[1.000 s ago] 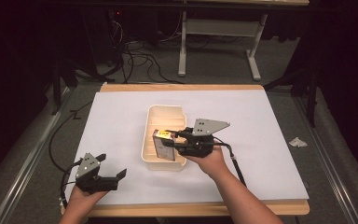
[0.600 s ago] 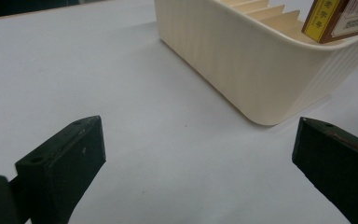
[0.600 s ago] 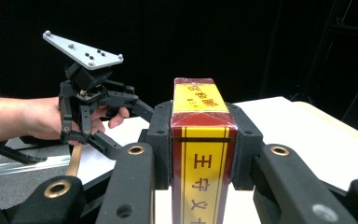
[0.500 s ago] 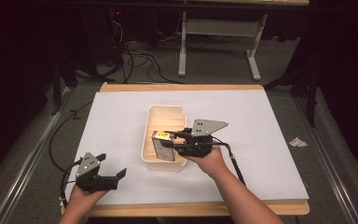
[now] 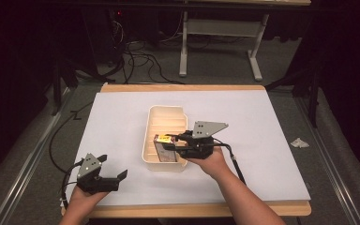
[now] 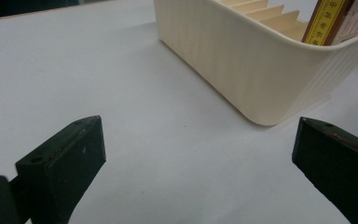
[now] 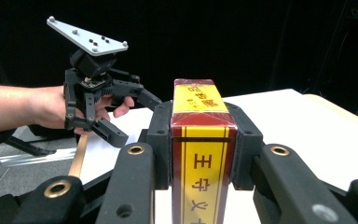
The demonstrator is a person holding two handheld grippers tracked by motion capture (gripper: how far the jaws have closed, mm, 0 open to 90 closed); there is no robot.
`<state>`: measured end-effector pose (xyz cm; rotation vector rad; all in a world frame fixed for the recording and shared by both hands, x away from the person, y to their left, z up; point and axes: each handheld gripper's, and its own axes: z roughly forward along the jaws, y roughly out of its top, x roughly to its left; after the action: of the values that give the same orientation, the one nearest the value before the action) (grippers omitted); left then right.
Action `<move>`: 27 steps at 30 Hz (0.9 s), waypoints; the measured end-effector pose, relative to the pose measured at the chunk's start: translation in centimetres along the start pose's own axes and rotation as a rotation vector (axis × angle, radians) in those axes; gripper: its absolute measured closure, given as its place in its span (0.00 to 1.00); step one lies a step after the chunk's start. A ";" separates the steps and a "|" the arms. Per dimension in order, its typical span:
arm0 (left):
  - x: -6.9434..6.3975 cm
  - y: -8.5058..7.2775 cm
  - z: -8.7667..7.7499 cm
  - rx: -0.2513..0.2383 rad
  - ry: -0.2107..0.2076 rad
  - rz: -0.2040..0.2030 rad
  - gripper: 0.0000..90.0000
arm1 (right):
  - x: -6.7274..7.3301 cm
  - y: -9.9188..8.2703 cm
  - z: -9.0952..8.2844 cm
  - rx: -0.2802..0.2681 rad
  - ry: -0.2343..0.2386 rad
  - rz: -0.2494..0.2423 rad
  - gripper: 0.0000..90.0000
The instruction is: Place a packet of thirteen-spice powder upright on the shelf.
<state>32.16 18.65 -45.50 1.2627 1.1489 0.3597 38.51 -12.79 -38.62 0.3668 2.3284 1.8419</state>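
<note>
A cream slotted tray (image 5: 166,110) sits mid-table on the white sheet. A red and yellow box with printed characters (image 5: 164,147) stands at the tray's near end, its lower part behind the tray wall (image 6: 242,65). My right gripper (image 5: 172,143) comes in from the right and is shut on the box. In the right gripper view both pads clamp the box (image 7: 200,158) on its sides. My left gripper (image 5: 114,177) rests low at the front left of the table. It is open and holds nothing, with its jaws wide apart in the left gripper view and the tray's corner ahead.
The white sheet (image 5: 272,140) covers a wooden table top, bare on both sides of the tray. A crumpled scrap (image 5: 299,142) lies on the floor off the right edge. Cables and a desk frame (image 5: 215,42) stand beyond the far edge.
My right gripper has shifted slightly left with the box at the tray's near end. The left gripper has stayed put.
</note>
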 end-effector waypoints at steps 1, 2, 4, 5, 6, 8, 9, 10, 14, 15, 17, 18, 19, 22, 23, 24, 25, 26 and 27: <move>0.0 0.0 0.0 -0.001 -0.001 0.000 0.04 | 0.0 -0.1 0.0 0.003 -0.001 -0.001 0.76; 0.0 0.1 0.0 -0.004 -0.001 0.000 0.04 | 0.0 -0.1 0.0 0.002 0.001 -0.004 0.76; 0.0 0.1 0.0 -0.004 0.001 -0.002 0.04 | 0.0 -0.2 0.1 0.005 0.006 -0.008 0.76; 0.0 0.0 0.0 -0.002 0.001 -0.001 0.04 | 0.0 -0.2 0.2 0.008 0.002 -0.004 0.76; 0.0 0.0 0.0 0.000 0.001 -0.003 0.04 | 0.0 -0.2 0.2 0.008 0.002 -0.004 0.76; 0.0 0.1 0.0 -0.002 -0.001 0.001 0.04 | 0.0 -0.2 0.2 0.005 0.002 -0.005 0.76; 0.0 0.1 0.0 -0.007 -0.002 -0.004 0.04 | 0.1 -0.3 0.3 0.003 0.006 -0.006 0.76; 0.0 0.2 -0.1 -0.009 -0.002 -0.003 0.04 | 0.1 -0.3 0.3 0.010 0.003 -0.006 0.76; 0.0 0.1 -0.1 -0.003 0.000 0.004 0.04 | 0.3 -0.6 0.9 0.026 0.000 -0.015 0.76; 0.0 0.2 -0.1 -0.007 -0.001 -0.002 0.04 | 0.4 -0.7 1.0 0.034 -0.003 -0.025 0.76; 0.0 0.1 -0.1 -0.006 0.000 -0.003 0.04 | 0.4 -0.8 1.2 0.037 -0.001 -0.025 0.76; 0.0 0.1 -0.1 -0.006 0.000 -0.003 0.04 | 0.4 -0.8 1.2 0.037 -0.001 -0.025 0.76; 0.0 0.1 -0.1 0.000 -0.002 0.003 0.04 | 0.4 -1.0 1.3 0.043 -0.003 -0.023 0.76; 0.0 0.2 -0.1 -0.007 0.000 -0.002 0.04 | 0.4 -1.2 1.5 0.045 -0.003 -0.023 0.76; 0.0 0.2 -0.1 -0.009 0.002 -0.005 0.04 | 0.4 -1.3 1.6 0.050 -0.003 -0.021 0.76; 0.0 0.2 -0.1 -0.007 0.002 -0.001 0.04 | 0.4 -1.5 1.7 0.058 -0.003 -0.016 0.76; 0.0 0.1 -0.1 -0.003 -0.001 0.001 0.04 | 0.3 -1.6 1.8 0.060 -0.004 -0.022 0.76; 0.0 0.1 -0.1 0.001 -0.002 0.003 0.04 | 0.3 -1.6 1.9 0.063 -0.003 -0.018 0.76; 0.0 0.1 -0.1 0.001 -0.003 0.008 0.04 | 0.2 -1.8 2.1 0.062 -0.004 -0.016 0.76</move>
<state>32.12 18.75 -45.39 1.2686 1.1421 0.3632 38.64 -11.20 -40.87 0.3583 2.3834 1.7641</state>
